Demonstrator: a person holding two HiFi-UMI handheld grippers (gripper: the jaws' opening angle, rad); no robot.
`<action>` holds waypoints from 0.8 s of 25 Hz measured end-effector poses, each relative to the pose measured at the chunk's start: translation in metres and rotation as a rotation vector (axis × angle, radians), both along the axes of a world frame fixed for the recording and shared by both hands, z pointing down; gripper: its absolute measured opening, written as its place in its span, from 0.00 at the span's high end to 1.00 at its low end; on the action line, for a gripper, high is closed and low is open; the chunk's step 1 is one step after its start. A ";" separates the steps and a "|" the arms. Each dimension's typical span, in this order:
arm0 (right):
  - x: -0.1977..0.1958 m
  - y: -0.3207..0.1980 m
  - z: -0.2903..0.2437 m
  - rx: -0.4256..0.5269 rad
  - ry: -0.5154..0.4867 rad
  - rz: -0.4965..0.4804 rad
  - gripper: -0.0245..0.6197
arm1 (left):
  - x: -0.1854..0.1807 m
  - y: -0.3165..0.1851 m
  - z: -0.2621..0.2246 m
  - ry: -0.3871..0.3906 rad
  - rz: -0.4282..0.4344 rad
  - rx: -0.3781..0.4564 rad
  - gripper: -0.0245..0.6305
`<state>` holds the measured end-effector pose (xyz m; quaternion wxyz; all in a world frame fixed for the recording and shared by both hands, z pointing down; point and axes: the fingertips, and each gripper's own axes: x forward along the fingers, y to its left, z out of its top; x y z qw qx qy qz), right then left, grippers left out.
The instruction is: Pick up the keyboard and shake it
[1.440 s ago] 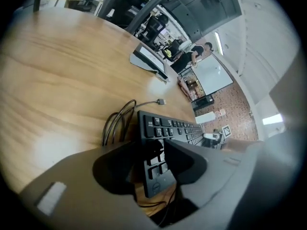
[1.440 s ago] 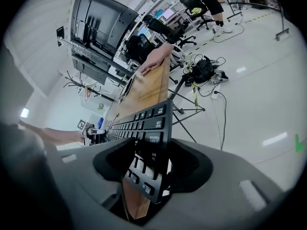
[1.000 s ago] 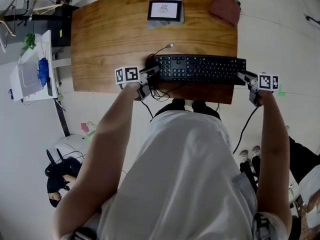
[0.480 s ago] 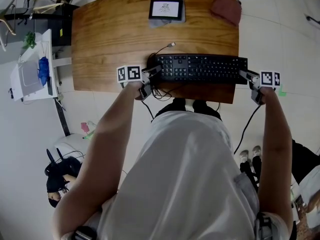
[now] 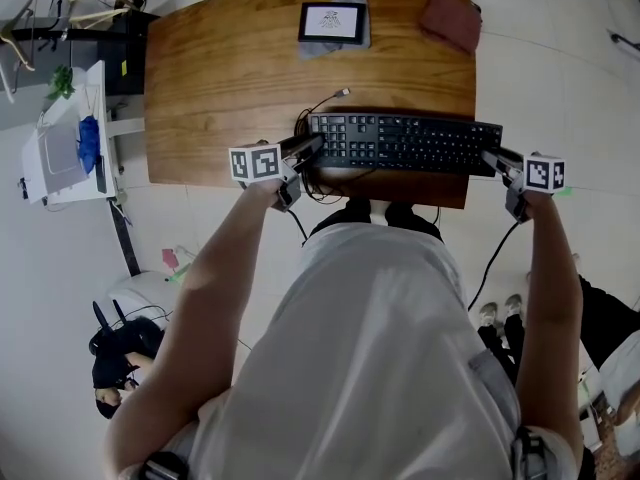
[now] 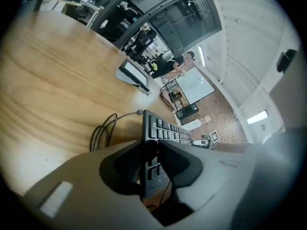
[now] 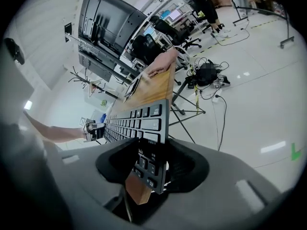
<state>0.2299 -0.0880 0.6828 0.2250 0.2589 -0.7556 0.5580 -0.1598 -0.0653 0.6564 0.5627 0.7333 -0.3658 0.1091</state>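
Risen slightly above the table (image 5: 230, 78), the keyboard (image 5: 405, 141) runs lengthwise left to right.

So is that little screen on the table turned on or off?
On. The small screen at the far side of the wooden table glows bright white with a dark drawing on it.
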 end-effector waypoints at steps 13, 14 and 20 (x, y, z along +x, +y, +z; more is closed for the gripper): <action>-0.007 -0.048 -0.082 0.333 0.042 0.011 0.70 | -0.005 -0.043 -0.073 -0.050 0.036 0.301 0.80; -0.008 -0.053 -0.089 0.355 0.041 0.013 0.70 | -0.005 -0.048 -0.081 -0.054 0.038 0.330 0.80; -0.010 -0.074 -0.129 0.477 0.047 0.031 0.69 | -0.008 -0.075 -0.125 -0.075 0.064 0.471 0.80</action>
